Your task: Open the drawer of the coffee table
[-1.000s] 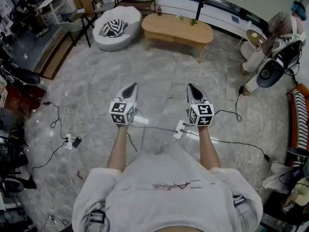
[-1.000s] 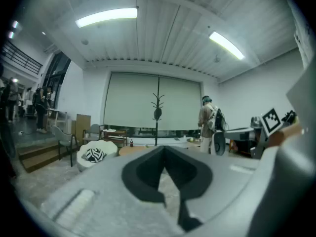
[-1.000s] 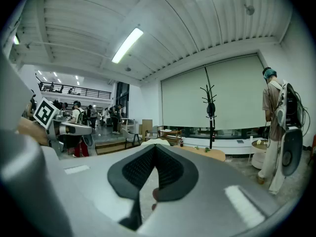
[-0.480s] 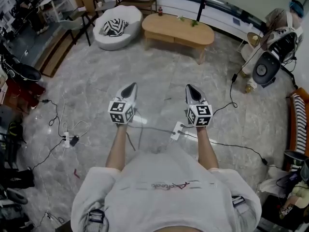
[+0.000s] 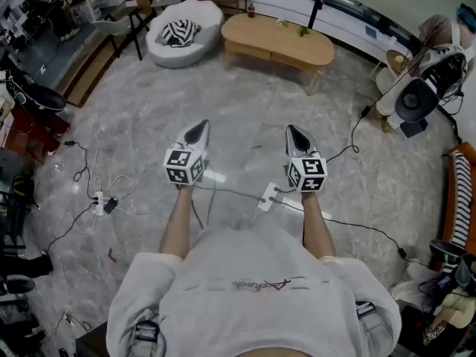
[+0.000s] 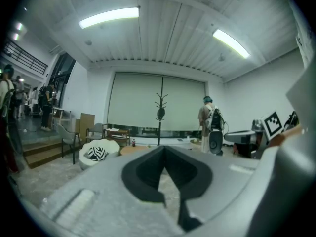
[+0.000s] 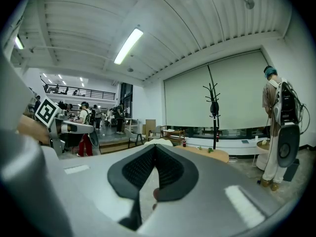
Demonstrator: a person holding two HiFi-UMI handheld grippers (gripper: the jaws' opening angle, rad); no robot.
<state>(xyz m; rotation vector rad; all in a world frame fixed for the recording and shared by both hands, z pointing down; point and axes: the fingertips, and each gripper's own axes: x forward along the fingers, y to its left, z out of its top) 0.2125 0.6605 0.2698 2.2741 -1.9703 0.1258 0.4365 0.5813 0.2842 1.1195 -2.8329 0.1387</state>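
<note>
Coffee table (image 5: 279, 42) stands at the far edge of the floor (image 5: 245, 103), just right of the white beanbag (image 5: 204, 17) (striped cushion (image 5: 178, 32) on it). Can't make out its drawer from here. Left gripper (image 5: 198, 130) and right gripper (image 5: 294, 134) hang over mid-floor, well apart from it. Fingers (image 6: 140, 177) are closed on both, nothing between them.
</note>
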